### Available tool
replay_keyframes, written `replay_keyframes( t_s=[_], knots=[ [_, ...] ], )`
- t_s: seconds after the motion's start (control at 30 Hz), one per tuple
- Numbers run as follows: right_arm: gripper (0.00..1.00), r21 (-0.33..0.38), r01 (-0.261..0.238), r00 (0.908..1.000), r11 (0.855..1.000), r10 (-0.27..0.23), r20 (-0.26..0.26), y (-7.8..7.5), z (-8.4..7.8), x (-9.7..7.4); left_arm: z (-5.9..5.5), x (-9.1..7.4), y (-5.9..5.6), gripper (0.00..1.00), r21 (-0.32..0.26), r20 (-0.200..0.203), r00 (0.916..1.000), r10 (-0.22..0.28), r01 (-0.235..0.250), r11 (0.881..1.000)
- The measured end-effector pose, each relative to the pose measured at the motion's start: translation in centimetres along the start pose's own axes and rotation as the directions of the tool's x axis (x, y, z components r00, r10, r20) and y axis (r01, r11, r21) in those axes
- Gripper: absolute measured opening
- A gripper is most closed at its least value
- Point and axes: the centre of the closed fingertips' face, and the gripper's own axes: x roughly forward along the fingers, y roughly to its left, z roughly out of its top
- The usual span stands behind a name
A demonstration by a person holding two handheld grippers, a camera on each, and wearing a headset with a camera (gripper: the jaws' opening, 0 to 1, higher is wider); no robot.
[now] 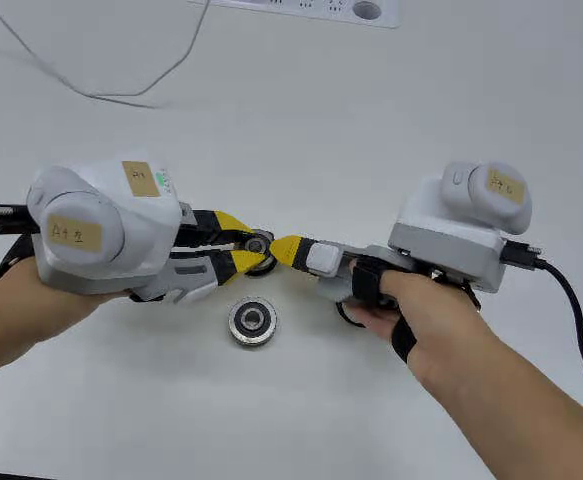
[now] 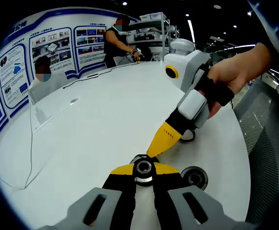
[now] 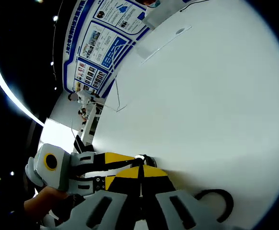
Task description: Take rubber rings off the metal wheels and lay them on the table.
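One ring [image 3: 216, 191] already lies loose on the surface [image 1: 391, 120], just under the right hand [image 1: 416, 310]. The wheel [image 1: 260, 243] in hand is up off the surface, clamped between the left tongs [image 1: 243, 252], and to my eye it has not yet given up its rubber. A second wheel [image 1: 252, 321] lies flat just in front of the two tools, touching neither. Its rim is dark, but I can't tell whether that is rubber or bare metal. So I'd call the job partway done: one ring down, one being worked, and perhaps another to go.

The right tongs [image 1: 289, 250] come in from the opposite side, drawn together to a narrow point, with the tips against the held wheel's rim. Whether they have pinched any rubber is too small to make out. The two tools meet nose to nose, roughly level, just above the surface. The left hand [image 1: 16, 300] grips its tool from behind, and the right hand is wrapped under its own.
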Motion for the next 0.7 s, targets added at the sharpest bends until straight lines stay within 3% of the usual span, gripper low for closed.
replay_keyframes(
  t_s=[0.33,0.6,0.7],
  knots=[
    [0.0,-0.004,-0.015,0.9999,1.0,0.015,-0.005,0.0,0.2,0.3,-0.1,0.1,0.1,0.12,0.0,0.001,1.0,0.002,-0.002,1.0],
    [0.0,-0.003,-0.045,0.999,0.999,0.045,-0.008,1.0,0.0,0.5,0.0,0.0,0.0,0.12,0.0,0.002,1.0,0.004,-0.004,1.0],
    [0.0,-0.011,-0.03,0.9995,0.999,0.03,-0.011,0.8,0.0,0.6,0.1,-0.1,0.0,0.13,-0.001,0.006,0.9999,0.008,-0.008,1.0]
  ],
)
